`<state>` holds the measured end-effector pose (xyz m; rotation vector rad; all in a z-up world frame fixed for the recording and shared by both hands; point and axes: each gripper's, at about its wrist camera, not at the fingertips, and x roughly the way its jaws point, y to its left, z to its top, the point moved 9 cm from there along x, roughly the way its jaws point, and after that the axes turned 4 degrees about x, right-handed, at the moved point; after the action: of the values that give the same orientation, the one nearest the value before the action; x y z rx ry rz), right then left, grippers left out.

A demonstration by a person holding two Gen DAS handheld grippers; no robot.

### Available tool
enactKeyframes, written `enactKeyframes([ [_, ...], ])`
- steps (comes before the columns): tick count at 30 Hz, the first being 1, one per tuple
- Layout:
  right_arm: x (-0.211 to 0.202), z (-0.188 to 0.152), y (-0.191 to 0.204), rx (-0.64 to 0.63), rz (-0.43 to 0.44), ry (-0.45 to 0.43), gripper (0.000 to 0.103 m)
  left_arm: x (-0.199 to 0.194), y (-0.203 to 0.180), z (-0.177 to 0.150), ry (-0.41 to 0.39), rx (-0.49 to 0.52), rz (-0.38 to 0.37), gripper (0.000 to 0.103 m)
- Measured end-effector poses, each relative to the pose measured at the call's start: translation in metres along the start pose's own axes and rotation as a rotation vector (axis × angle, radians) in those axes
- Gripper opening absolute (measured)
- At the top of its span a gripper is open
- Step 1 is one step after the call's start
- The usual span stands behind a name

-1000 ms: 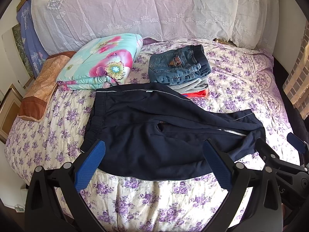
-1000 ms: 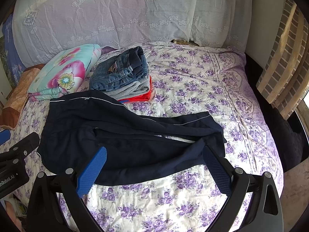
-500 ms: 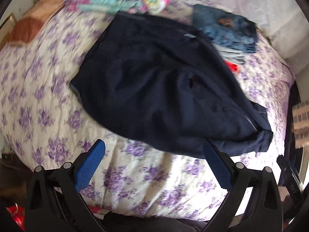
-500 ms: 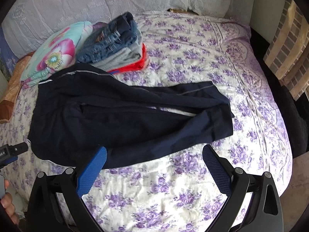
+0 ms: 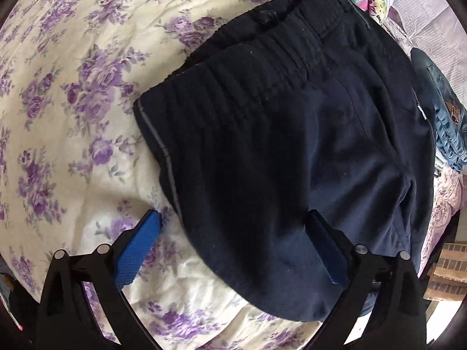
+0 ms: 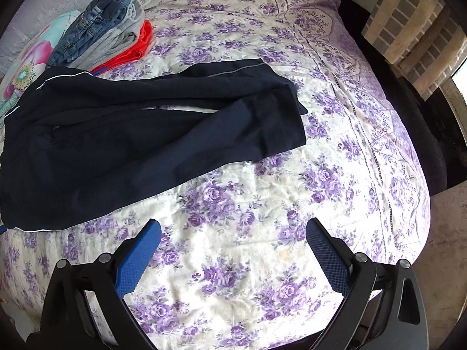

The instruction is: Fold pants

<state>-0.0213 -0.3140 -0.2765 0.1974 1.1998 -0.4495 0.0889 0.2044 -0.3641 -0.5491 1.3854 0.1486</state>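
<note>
The left gripper [image 5: 233,224] is spread wide and holds nothing. Its blue textured pads [image 5: 137,250] sit low over the bed, straddling the near edge of the pants [image 5: 292,145]. The left pad is over bare sheet just beside the pants' edge; the right pad overlaps the dark cloth, though whether it touches cannot be told.

The right gripper [image 6: 233,233] is also spread wide and empty, its blue dimpled pads [image 6: 327,256] above bare sheet, near the pants but apart from them.

The pants are navy, soft and matte, lying across the bed sheet [image 6: 292,204]. In the left view the gathered, ribbed elastic waistband fills the middle, with a thin pale piping line running down the side seam. In the right view the two legs lie side by side towards the right, ending in broad hems, with a narrow gap of sheet between them.

The sheet is cream cotton printed with purple roses, lightly wrinkled.

Behind the pants is a stack of folded clothes [image 6: 111,29]: blue denim jeans on top, grey cloth under them, bright red-orange at the bottom. A brown patch label shows on the jeans in the left view, its writing too small to read. A teal, pink-flowered folded quilt [image 6: 26,70] lies left of the stack.
</note>
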Motion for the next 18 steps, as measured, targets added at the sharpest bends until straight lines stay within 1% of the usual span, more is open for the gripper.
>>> enactKeyframes([
  [1,0.001,-0.001,-0.005,0.008,0.001,0.004,0.099,-0.003,-0.002,0.002,-0.011,0.016,0.004,0.067],
  [2,0.003,-0.001,-0.009,0.017,0.005,0.006,0.099,-0.008,-0.004,0.004,-0.020,0.024,-0.008,0.052],
  [3,0.004,-0.002,-0.013,0.025,0.012,0.006,0.099,-0.017,-0.008,0.005,-0.035,0.018,-0.053,0.034],
  [4,0.005,-0.002,-0.017,0.034,0.022,0.005,0.099,-0.023,-0.012,0.004,-0.046,0.014,-0.106,0.027],
  [5,0.007,-0.002,-0.020,0.045,0.047,0.006,0.099,-0.030,-0.014,0.002,-0.061,0.015,-0.127,0.024],
  [8,0.016,0.003,-0.027,0.094,0.128,0.004,0.099,-0.040,-0.014,-0.004,-0.107,0.049,-0.108,0.024],
  [9,0.020,0.009,-0.033,0.114,0.131,0.002,0.099,-0.040,-0.013,-0.008,-0.109,0.053,-0.096,0.024],
  [11,0.032,0.025,-0.049,0.166,0.100,0.007,0.099,-0.037,-0.007,-0.012,-0.106,0.053,-0.080,0.024],
  [12,0.038,0.035,-0.058,0.197,0.090,0.008,0.099,-0.038,-0.010,-0.015,-0.106,0.052,-0.076,0.024],
  [13,0.043,0.046,-0.064,0.233,0.098,0.012,0.099,-0.037,-0.006,-0.014,-0.109,0.054,-0.073,0.024],
  [14,0.049,0.055,-0.069,0.264,0.110,0.021,0.099,-0.039,-0.006,-0.015,-0.111,0.061,-0.064,0.024],
  [16,0.066,0.068,-0.069,0.294,0.129,0.077,0.099,-0.043,-0.008,-0.018,-0.113,0.072,-0.048,0.024],
  [17,0.077,0.074,-0.069,0.303,0.139,0.104,0.099,-0.041,-0.022,-0.025,-0.110,0.073,-0.041,0.024],
  [18,0.089,0.080,-0.070,0.314,0.140,0.116,0.099,-0.042,-0.023,-0.026,-0.105,0.068,-0.045,0.024],
])
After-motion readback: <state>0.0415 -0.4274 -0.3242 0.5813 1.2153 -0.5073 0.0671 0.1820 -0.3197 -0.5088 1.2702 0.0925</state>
